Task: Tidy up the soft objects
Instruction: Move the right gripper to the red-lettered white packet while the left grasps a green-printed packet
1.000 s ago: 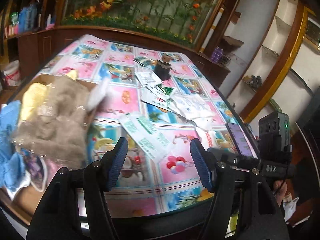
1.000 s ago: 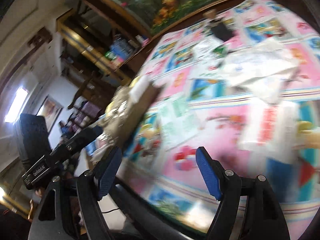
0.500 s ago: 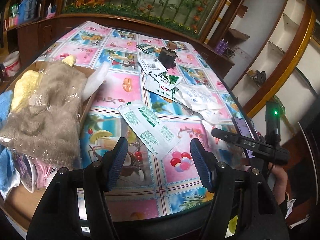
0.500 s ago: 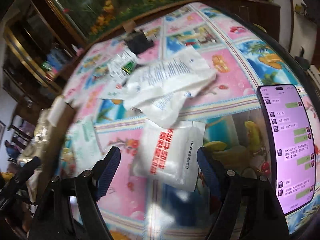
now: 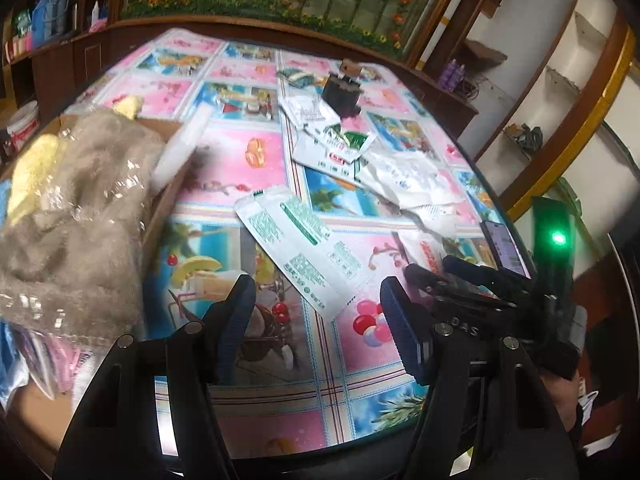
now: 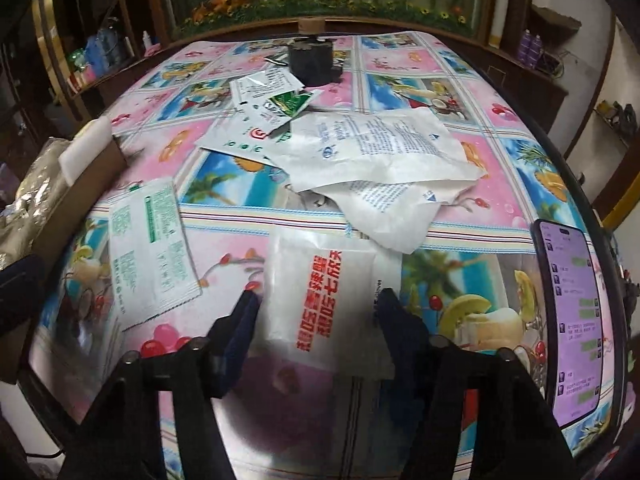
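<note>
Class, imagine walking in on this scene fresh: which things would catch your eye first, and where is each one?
Probably the bright cartoon tablecloth covering the whole table, with white packets strewn across its middle. Nearest, the right claw straddles a red-lettered packet, its jaws closing on it. A lit phone lies at the table's right edge, and a grey plush in clear wrap fills a box on the left.

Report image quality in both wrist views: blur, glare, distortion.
Left wrist view: strong fisheye bending; glare on the plastic around the grey plush; a green lamp blooms. Right wrist view: same bending; the right gripper, jaws closing around the red-printed packet, is motion-blurred; the phone screen glows bright.
</note>
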### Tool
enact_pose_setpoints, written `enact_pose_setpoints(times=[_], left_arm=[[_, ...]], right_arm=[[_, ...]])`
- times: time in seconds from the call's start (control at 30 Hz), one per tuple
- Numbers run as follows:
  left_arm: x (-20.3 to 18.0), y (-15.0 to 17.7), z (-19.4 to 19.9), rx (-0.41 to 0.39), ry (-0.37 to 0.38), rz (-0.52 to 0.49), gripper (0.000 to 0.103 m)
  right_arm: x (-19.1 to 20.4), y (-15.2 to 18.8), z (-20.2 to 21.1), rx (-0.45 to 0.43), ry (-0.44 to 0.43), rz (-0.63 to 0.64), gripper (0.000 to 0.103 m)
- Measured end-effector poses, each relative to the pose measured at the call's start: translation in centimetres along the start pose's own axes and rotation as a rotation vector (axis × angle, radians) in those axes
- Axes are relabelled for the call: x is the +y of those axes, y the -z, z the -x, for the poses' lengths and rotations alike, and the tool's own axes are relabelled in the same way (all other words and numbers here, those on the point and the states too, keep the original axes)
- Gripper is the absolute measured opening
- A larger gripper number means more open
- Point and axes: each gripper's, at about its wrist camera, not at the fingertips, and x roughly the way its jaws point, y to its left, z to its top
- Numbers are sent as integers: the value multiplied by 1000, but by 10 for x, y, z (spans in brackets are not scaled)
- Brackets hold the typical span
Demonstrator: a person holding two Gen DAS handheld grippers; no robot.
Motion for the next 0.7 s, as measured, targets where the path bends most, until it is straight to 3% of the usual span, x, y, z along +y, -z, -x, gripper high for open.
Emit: enact_pose_setpoints(times=[0.07,0.33,0.43,0.5,0.57,0.63,0.7], left_arm=[[-1,-4,-8,30,8,9,65],[-3,-26,-52,142,-97,34,65],[4,-30,-69,194,-118,90,65],[3,-33,-66,176,-136,101,65],[3,-32,-69,170,-116,109,65],[1,-32,-70,155,-131,93,65],[2,-31,-70,145,-83,106,65]], right_arm=[[1,2,2,-8,-4,18,52],[2,6,8,-32,-53,38,46],[1,7,11,-43,-78,37,42],[0,8,12,-49,-101,27,38],[4,7,13,-49,-124,39,19],[11,5,12,-47,-140,63,15],[13,0,8,-45,-168,76,11]])
